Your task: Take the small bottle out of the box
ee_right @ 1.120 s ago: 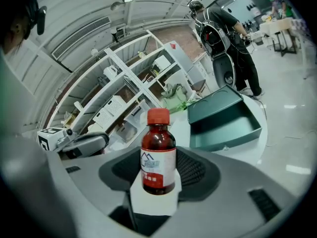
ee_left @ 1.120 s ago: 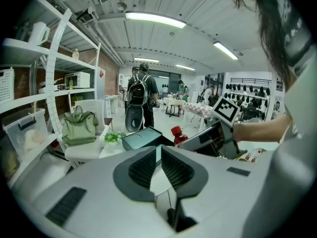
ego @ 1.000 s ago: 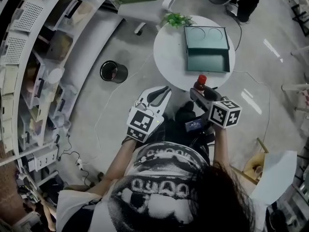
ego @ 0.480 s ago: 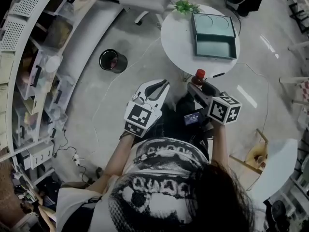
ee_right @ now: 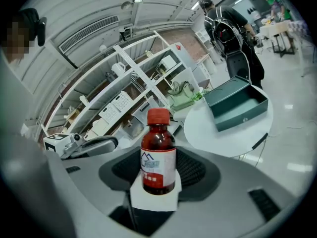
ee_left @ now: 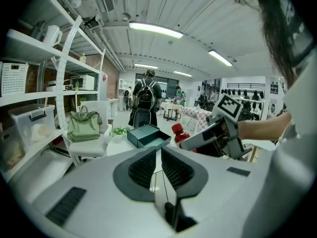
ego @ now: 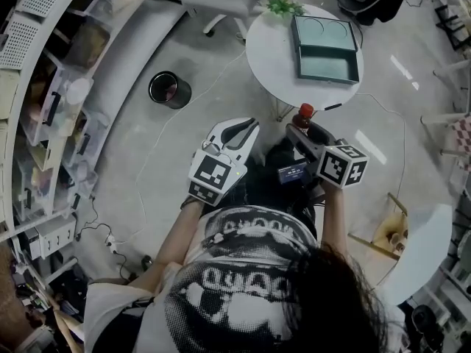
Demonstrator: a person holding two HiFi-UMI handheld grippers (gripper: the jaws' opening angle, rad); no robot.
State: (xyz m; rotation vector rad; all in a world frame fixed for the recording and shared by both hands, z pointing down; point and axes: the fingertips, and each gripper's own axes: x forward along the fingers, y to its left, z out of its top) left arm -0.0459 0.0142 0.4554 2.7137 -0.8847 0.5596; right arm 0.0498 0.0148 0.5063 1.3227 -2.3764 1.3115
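Red-capped small bottle (ee_right: 158,152) | label white, print unreadable | right gripper (ee_right: 158,171) jaws clamping it

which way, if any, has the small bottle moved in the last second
Yes: the small bottle has drawn away from the box, toward the person.

place: open lab-workshop | evidence: white storage shelving (ee_left: 34,100), ceiling strip lights (ee_left: 155,29), concrete floor (ego: 147,168)

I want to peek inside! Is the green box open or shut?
Open. On the box, the lid lies flipped back, inside showing.
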